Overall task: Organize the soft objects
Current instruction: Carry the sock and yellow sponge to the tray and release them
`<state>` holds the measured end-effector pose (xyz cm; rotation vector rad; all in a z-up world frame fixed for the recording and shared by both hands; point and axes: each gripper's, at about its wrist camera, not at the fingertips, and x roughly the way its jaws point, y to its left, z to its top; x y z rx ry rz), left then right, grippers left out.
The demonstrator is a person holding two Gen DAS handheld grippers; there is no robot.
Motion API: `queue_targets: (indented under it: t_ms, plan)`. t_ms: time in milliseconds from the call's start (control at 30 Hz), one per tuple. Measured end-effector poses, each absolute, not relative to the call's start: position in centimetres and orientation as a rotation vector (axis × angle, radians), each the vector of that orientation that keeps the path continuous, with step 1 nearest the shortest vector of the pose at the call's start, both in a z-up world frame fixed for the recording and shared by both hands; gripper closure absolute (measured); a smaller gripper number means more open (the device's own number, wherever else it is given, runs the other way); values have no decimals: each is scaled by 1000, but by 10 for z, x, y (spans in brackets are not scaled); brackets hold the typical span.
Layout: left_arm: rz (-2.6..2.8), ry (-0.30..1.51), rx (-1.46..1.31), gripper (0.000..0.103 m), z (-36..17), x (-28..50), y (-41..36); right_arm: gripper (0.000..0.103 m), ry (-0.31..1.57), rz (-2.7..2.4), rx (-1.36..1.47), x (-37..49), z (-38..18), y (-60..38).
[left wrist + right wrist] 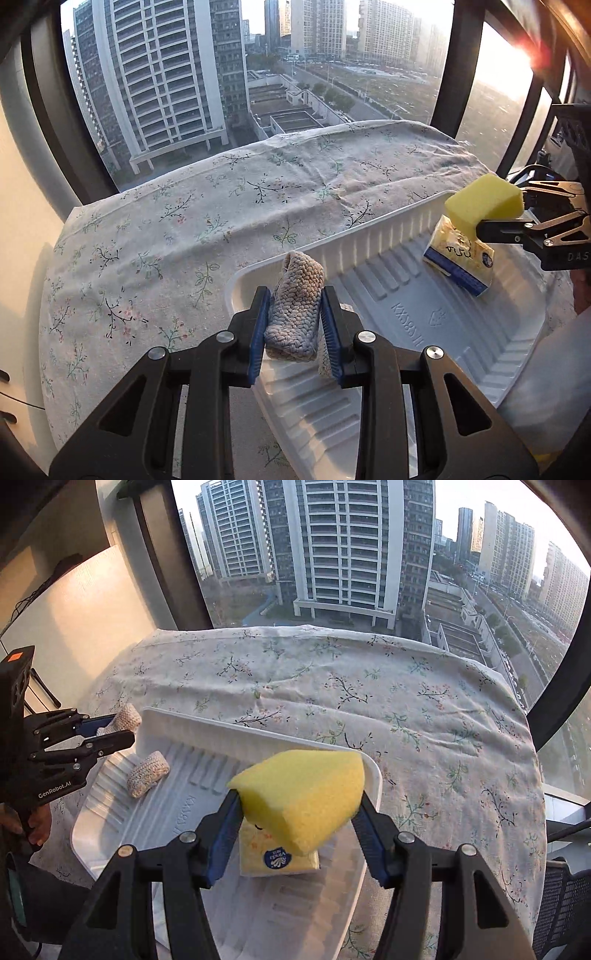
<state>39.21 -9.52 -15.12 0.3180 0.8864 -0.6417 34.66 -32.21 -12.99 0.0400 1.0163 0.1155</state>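
Observation:
My left gripper is shut on a beige knitted roll, held above the left end of a white ribbed tray. A second knitted roll lies in that tray, just below the left gripper. My right gripper is shut on a yellow sponge, hanging over the tray's right part. Directly under the sponge, a yellow and blue tissue pack rests on the tray floor. The left wrist view shows the right gripper, sponge and tissue pack at the far right.
The tray sits on a round table under a floral cloth, right against a large window. A black mesh chair stands at the lower right. A hand holds the left gripper's handle. A pale wall panel is at the left.

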Motion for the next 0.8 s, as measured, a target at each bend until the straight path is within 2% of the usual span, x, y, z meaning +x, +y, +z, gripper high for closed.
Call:
queue_targets:
  t_ms: [367, 467, 533, 800]
  plan:
    - [-642, 927, 337, 73, -168, 395, -104, 41, 1064, 134, 64, 353, -145, -326]
    - [-650, 934, 335, 63, -169, 396, -104, 40, 1090, 150, 92, 356, -153, -326]
    - [-654, 937, 330, 46, -169, 395, -104, 39, 1102, 162, 116, 356, -156, -327]
    - [-647, 917, 299, 43, -162, 393, -101, 37, 1103, 170, 125, 350, -154, -328]
